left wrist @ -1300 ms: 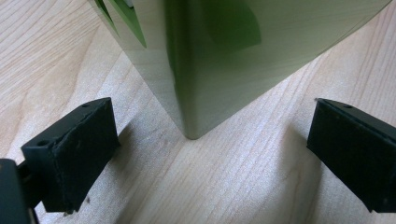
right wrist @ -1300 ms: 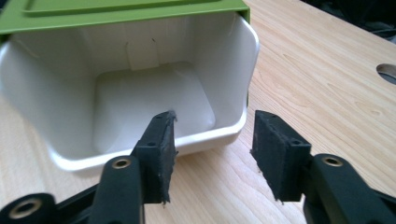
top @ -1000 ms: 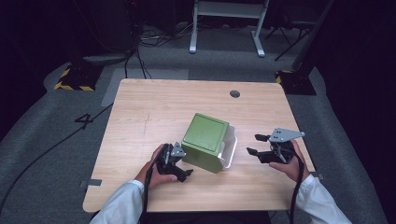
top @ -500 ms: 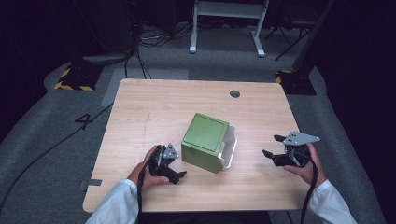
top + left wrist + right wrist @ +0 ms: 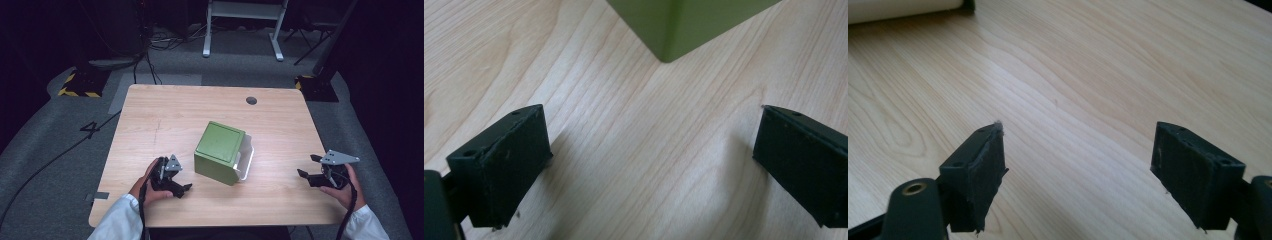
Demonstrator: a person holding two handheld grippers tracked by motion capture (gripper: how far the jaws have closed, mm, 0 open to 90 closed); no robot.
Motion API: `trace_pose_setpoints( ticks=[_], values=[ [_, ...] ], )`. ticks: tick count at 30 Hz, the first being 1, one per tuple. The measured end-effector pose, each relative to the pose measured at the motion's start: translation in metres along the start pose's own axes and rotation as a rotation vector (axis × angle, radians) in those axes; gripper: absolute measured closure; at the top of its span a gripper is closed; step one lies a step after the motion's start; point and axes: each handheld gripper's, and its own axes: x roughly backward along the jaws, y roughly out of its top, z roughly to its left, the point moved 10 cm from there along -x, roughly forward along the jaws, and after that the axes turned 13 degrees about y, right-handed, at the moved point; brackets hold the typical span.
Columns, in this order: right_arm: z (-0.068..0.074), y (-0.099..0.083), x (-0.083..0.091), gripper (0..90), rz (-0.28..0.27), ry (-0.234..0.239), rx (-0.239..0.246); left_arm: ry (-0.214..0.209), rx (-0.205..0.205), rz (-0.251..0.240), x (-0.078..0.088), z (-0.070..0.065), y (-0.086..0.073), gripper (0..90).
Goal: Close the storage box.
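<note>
Inspecting at close range: both grippers rest low near the front edge of the counter (image 5: 150,115), each apart from the work piece; nothing is held
Left gripper: left gripper (image 5: 181,189) sits just beside the green box (image 5: 219,152), on its left; jaws stand wide with bare wood between them; in the left gripper view the left gripper (image 5: 649,170) faces a lower corner of the green box (image 5: 684,25), close ahead but not touching
Right gripper: right gripper (image 5: 306,167) lies well off to the right of the box; its jaws have just been opening and now stand wide, nothing between them; the right gripper view shows the right gripper (image 5: 1078,175) over bare grain with a pale rim (image 5: 903,9) at the far top left
Work piece: green box stands mid-counter, closed face up, slightly turned; a white container (image 5: 245,161) touches its right side, partly tucked under or against it, exact fit cannot be told
Step in hand, judged: grippers parked after letting go, or readying a fresh approach; which one cannot be settled
Advice: approach the box squarely on flat faces, not on the corner; keep jaws wide until they straddle a wall; steady one side before shifting the other; avoid nudging the white container
Far field: round hole (image 5: 251,100) near the far edge of the counter; floor cables and stand beyond, irrelevant
</note>
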Motion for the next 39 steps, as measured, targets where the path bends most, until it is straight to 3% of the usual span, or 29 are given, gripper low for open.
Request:
trace_pose_setpoints(
  ticks=[2, 9, 19, 27, 39],
  values=[
    [-0.005, -0.014, 0.002, 21.9, 0.006, -0.014, -0.033, 0.006, 0.013, 0.002, 0.002, 0.002, -0.003, 1.8],
    [-0.012, -0.04, 0.004, 21.8, 0.03, -0.044, -0.076, 0.029, 0.03, 0.01, 0.011, 0.012, -0.014, 1.8],
    [-0.02, -0.074, 0.01, 21.6, 0.021, -0.059, -0.185, 0.039, 0.044, 0.009, 0.014, 0.015, -0.019, 1.8],
    [-0.025, -0.084, 0.012, 20.2, -0.014, -0.059, -0.242, 0.043, 0.046, 0.01, 0.014, 0.016, -0.019, 1.8],
    [-0.025, -0.083, 0.011, 20.0, -0.015, -0.057, -0.24, 0.037, 0.041, 0.015, 0.013, 0.016, -0.019, 0.9]
  ],
)
